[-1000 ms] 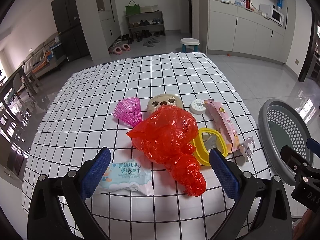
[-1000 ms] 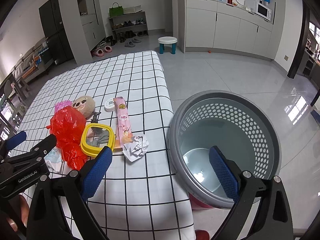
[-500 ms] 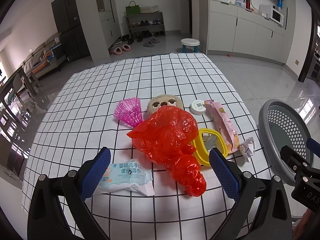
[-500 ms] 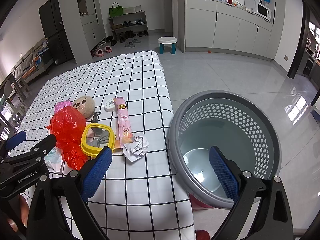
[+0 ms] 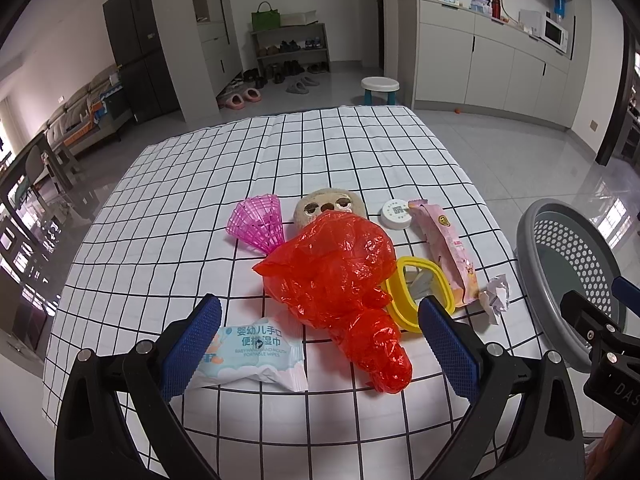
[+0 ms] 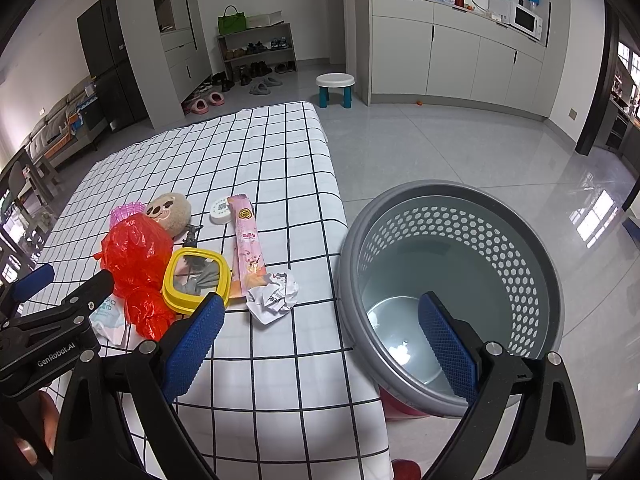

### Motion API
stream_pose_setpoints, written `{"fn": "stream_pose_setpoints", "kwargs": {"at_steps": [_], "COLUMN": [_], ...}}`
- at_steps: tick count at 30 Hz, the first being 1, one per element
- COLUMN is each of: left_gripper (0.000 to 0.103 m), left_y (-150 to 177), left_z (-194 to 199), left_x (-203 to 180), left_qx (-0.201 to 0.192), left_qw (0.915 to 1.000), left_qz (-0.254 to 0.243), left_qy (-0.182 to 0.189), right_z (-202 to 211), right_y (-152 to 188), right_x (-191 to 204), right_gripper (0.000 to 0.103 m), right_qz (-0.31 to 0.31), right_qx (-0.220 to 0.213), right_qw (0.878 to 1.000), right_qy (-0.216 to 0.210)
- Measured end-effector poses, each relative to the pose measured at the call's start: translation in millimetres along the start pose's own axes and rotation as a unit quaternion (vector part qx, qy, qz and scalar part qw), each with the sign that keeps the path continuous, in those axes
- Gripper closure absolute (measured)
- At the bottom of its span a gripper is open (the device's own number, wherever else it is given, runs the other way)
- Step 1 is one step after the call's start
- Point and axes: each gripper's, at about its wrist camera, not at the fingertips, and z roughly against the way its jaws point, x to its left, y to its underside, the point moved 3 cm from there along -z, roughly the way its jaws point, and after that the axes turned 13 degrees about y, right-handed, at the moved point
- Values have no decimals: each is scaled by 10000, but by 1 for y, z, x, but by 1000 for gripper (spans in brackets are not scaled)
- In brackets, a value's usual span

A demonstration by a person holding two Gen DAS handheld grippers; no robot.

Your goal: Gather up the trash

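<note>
A red plastic bag (image 5: 340, 280) lies crumpled mid-table, also seen in the right wrist view (image 6: 136, 264). A wet-wipes pack (image 5: 248, 354) lies near the front edge. A pink snack wrapper (image 5: 448, 252) and a crumpled paper ball (image 5: 496, 294) lie to the right; both show in the right wrist view, wrapper (image 6: 248, 248) and paper (image 6: 274, 296). The grey perforated basket (image 6: 540, 248) stands beside the table. My left gripper (image 5: 318, 344) is open and empty above the front edge. My right gripper (image 6: 318, 344) is open and empty between table edge and basket.
A yellow-rimmed mirror (image 5: 420, 292), a pink plastic shell (image 5: 258, 224), a plush toy (image 5: 328, 206) and a white round cap (image 5: 396, 212) lie on the checked tablecloth (image 5: 280, 152). A small stool (image 6: 335, 88) and cabinets stand beyond.
</note>
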Motion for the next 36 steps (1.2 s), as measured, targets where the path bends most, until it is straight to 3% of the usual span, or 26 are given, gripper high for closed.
{"fn": "stream_pose_setpoints", "kwargs": {"at_steps": [36], "left_gripper": [6], "left_y": [0], "left_z": [2], "left_x": [3], "left_qx": [-31], "left_qw": [10000], "left_qz": [28], "left_qy": [7], "right_z": [-4], "right_y": [1], "right_x": [6], "right_gripper": [10], "right_qz": [24], "right_qx": [39], "right_qw": [10000], "right_qy": [-4]}}
